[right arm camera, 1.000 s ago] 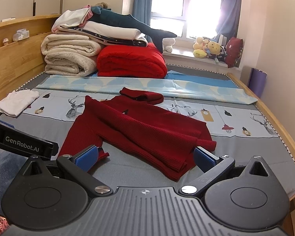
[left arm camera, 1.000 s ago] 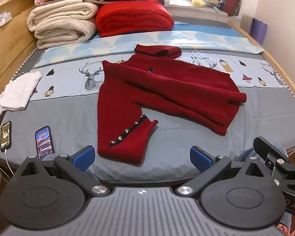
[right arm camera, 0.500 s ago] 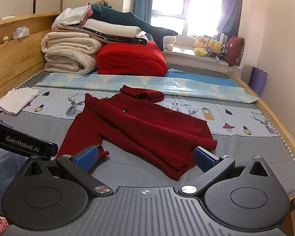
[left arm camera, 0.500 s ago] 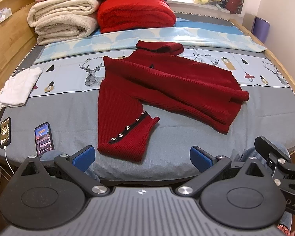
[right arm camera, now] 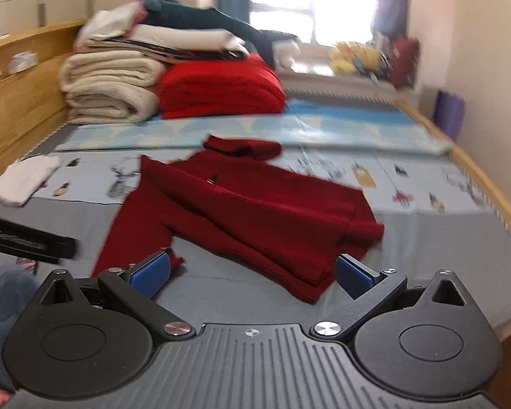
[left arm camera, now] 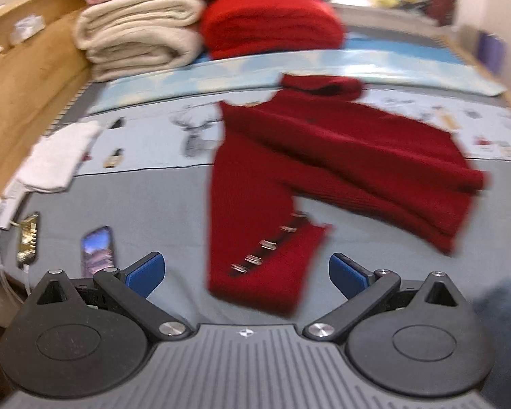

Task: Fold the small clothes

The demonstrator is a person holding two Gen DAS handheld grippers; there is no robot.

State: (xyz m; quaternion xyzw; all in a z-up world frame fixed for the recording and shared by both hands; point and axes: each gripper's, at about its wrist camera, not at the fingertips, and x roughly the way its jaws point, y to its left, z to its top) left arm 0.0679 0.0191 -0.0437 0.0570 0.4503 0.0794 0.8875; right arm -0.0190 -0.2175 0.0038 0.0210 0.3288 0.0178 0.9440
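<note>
A: Hovering at the near edge of the bed (left arm camera: 173,201), both tools are sitting spread wide, and neither one is holding a thing.

B: Right, the left gripper (left arm camera: 246,270) is framing the buttoned cuff (left arm camera: 265,266) between its blue pads (left arm camera: 145,271), but nothing is touching cloth.

A: And the right gripper (right arm camera: 252,274) is looking over the hem (right arm camera: 310,286) of the sweater (right arm camera: 242,211). Its pads are standing well apart too.

B: Where is the sweater lying?

A: It is lying across the middle of the bed, collar (left arm camera: 320,85) at the far end, one sleeve running down toward us, the other folded across the chest. The pictures are blurring, so fine detail is escaping me.

B: How is it going to handle, in your view?

A: I am guessing soft and floppy, a ribbed knit with some weight to it. It is likely sagging and stretching if lifted by one point, and not slipping much on that sheet.

B: So where would you be taking hold?

A: I am thinking the cuff for the left, pinched clear of the buttons, and the hem corner for the right, through all layers.

B: Beyond it?

A: A phone (left arm camera: 97,248) is lying near left, a white cloth (left arm camera: 58,160) further back, and stacked blankets (left arm camera: 143,37) are sitting at the far end.
</note>
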